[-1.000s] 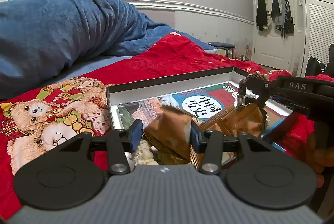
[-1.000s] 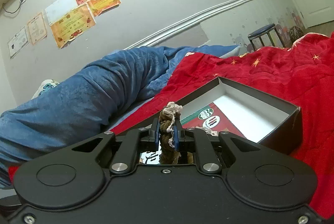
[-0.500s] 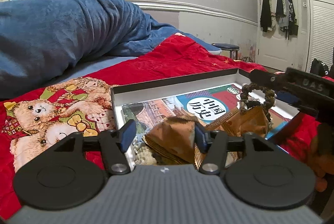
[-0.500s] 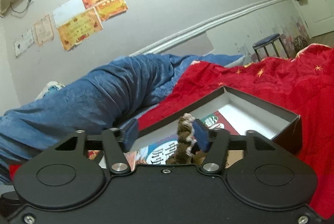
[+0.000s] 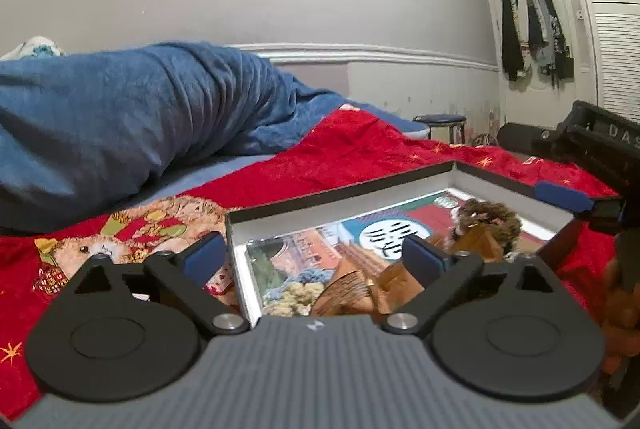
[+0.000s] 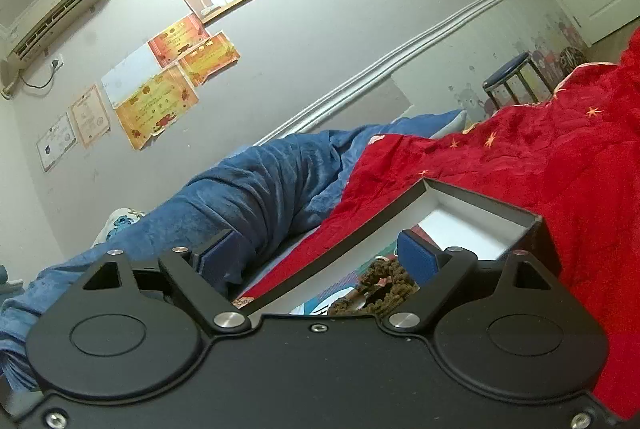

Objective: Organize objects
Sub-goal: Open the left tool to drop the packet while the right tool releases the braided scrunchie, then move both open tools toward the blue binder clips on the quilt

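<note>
The left gripper is opening, nothing pinched; the fan lies just ahead in the box; the right gripper, also opening, hangs above the bracelet.

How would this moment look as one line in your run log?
left tongs: opening, empty | right tongs: opening, empty | fan, scrunchie: in box

A rumpled blue plush blanket lies on the bed beside a red quilted bedspread; paper certificates hang on the grey wall; a round blue-topped stool stands near the white door.
</note>
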The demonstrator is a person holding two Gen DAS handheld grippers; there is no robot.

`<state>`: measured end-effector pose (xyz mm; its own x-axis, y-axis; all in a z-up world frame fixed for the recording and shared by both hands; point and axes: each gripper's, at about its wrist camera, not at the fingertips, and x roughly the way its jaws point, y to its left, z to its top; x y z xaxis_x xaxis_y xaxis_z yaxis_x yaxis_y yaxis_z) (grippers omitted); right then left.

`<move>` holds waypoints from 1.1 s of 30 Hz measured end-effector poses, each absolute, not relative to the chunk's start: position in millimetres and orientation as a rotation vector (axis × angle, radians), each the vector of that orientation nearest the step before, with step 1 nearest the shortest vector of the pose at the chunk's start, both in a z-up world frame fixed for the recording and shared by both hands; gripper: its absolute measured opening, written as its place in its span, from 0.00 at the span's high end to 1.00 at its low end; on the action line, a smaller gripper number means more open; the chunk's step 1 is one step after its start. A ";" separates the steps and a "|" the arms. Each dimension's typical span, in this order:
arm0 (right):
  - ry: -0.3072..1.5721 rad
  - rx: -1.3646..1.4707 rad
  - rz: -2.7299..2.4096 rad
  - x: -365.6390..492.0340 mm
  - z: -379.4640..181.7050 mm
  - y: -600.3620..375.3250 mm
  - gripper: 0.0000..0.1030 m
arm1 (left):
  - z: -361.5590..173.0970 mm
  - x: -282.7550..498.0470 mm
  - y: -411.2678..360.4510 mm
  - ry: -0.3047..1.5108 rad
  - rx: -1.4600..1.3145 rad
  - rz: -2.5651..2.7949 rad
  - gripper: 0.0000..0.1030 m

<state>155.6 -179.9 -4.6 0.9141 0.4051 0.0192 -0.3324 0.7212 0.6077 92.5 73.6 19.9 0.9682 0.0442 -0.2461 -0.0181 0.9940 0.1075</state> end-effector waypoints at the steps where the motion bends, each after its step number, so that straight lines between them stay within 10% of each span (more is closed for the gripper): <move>1: 0.118 0.652 0.404 152.8 -5.0 -181.2 0.15 | 20.7 89.1 72.0 0.243 0.103 0.020 0.00; 33: 0.165 0.606 0.422 113.3 4.4 -190.5 0.12 | 40.0 81.4 59.5 0.532 0.042 0.018 0.00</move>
